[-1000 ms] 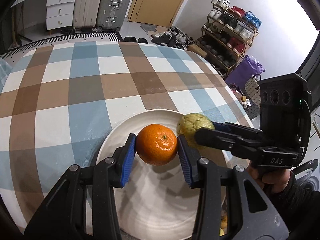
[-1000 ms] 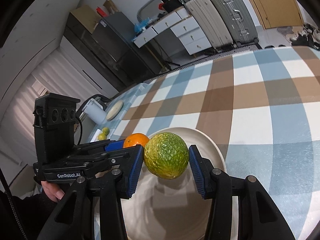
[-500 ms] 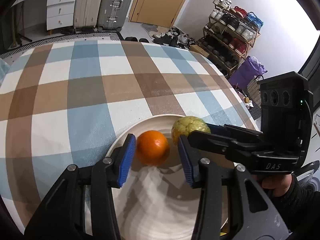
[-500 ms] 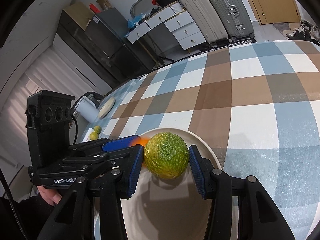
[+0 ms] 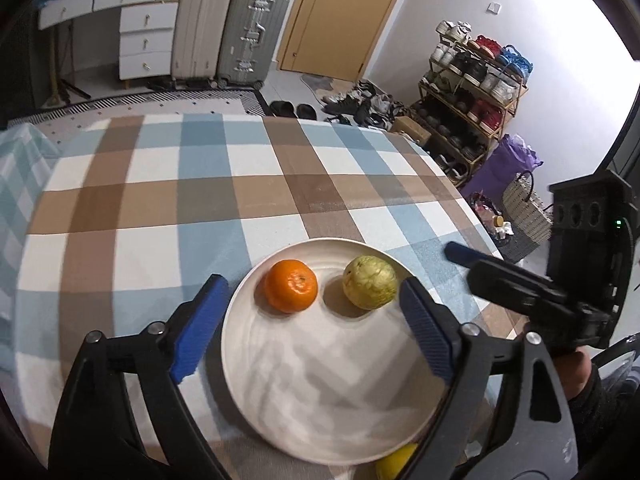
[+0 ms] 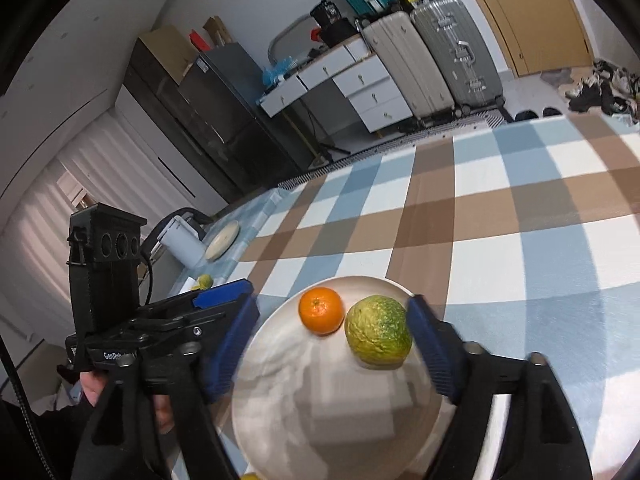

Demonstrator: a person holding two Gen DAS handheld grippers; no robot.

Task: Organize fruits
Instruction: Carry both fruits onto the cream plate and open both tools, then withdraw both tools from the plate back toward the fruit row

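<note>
An orange tangerine and a bumpy green-yellow citrus lie side by side at the far part of a white plate on the checked tablecloth. They also show in the right wrist view as the tangerine, the citrus and the plate. My left gripper is open and empty, its jaws wide apart over the plate, behind the fruit. My right gripper is open and empty, its jaws wide on either side of the plate.
A yellow fruit peeks out beneath the plate's near edge. A small green fruit, a white jug and a round flat disc sit near the table's left end. The checked tablecloth stretches beyond the plate.
Both grippers opened and let go of their fruit, then drew back. The tangerine and the green-yellow citrus now rest on the plate.
</note>
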